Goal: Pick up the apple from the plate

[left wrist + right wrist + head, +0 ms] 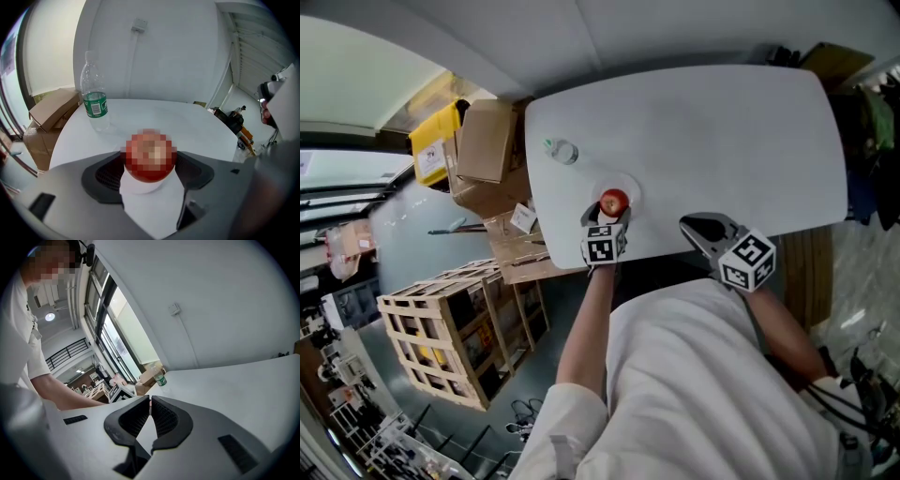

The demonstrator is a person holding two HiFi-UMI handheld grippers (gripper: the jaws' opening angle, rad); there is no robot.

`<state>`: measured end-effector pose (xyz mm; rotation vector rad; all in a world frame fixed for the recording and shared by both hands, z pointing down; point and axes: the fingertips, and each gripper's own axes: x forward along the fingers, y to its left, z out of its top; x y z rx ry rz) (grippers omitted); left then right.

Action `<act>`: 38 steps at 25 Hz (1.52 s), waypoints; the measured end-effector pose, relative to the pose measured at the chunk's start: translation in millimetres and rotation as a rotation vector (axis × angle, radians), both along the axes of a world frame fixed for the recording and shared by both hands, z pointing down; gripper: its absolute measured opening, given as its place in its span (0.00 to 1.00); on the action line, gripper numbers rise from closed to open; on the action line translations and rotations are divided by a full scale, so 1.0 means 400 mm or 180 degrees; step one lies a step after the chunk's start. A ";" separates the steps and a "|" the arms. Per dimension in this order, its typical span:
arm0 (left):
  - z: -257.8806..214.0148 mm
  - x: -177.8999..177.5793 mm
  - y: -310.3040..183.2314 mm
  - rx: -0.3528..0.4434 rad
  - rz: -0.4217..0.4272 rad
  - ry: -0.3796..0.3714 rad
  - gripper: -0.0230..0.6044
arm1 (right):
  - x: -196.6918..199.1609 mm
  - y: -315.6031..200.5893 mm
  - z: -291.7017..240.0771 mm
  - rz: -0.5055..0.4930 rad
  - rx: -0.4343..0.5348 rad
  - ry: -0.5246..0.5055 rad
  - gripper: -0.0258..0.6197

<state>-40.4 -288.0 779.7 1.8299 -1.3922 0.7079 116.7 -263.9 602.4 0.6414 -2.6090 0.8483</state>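
The bench [722,141] is finished in smooth, matt white. A glossy red skin is shown by the apple [614,201]. The bottle [94,93] is made of clear plastic and wrapped with 1 green label. Ribbed, matt dark pads [164,417] are set in the smooth grey plastic of the right tongs [150,400]. Brown cardboard boxes [487,141] and 1 bare wooden crate [441,328] are seen.

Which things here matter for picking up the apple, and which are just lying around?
Job: apple; plate; left gripper, jaws on the apple.
Lying about: water bottle; cardboard boxes; wooden crate; right gripper, shut, idle.
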 end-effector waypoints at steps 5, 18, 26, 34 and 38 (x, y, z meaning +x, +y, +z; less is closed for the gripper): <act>-0.074 -0.010 0.033 0.0165 0.0059 0.0130 0.58 | -0.039 0.036 -0.024 0.0015 0.0096 0.0021 0.10; -0.279 -0.067 0.216 0.0487 0.0417 0.0462 0.58 | -0.116 0.189 -0.078 0.0328 0.0282 0.0071 0.10; -0.368 -0.118 0.338 0.0600 0.0557 0.0612 0.58 | -0.134 0.291 -0.086 0.0564 0.0392 0.0173 0.10; -0.435 -0.118 0.392 0.0796 0.0624 0.0765 0.58 | -0.104 0.362 -0.099 0.0714 0.0421 0.0180 0.10; -0.459 -0.107 0.410 0.0868 0.0613 0.0827 0.58 | -0.091 0.357 -0.118 0.0769 0.0533 0.0157 0.10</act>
